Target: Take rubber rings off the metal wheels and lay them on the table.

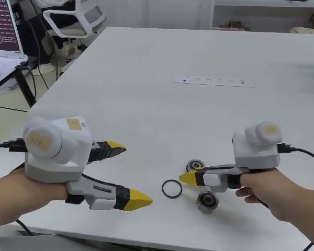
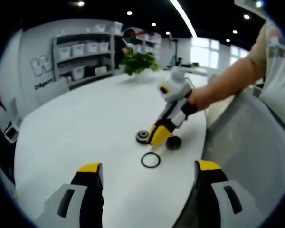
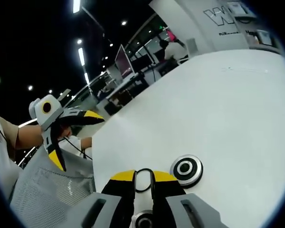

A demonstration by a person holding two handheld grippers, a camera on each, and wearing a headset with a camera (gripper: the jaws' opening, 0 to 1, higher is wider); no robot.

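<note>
A black rubber ring (image 1: 171, 189) lies flat on the white table (image 1: 162, 104), just left of my right gripper (image 1: 187, 179). That gripper's yellow jaws stand a narrow gap apart with nothing held; in the right gripper view the ring (image 3: 137, 183) shows through the gap. One metal wheel (image 1: 195, 166) sits just behind the gripper and another wheel (image 1: 207, 201) just in front of it. My left gripper (image 1: 130, 173) hovers wide open to the ring's left. In the left gripper view the ring (image 2: 142, 160) lies ahead of my left gripper (image 2: 148, 167), with the right gripper (image 2: 157, 135) beyond it.
A flat white strip (image 1: 214, 81) lies mid-table further back. An office chair (image 1: 73, 18) and a laptop screen (image 1: 2, 26) stand off the table's far left. The table's near edge (image 1: 146, 235) runs just below both grippers.
</note>
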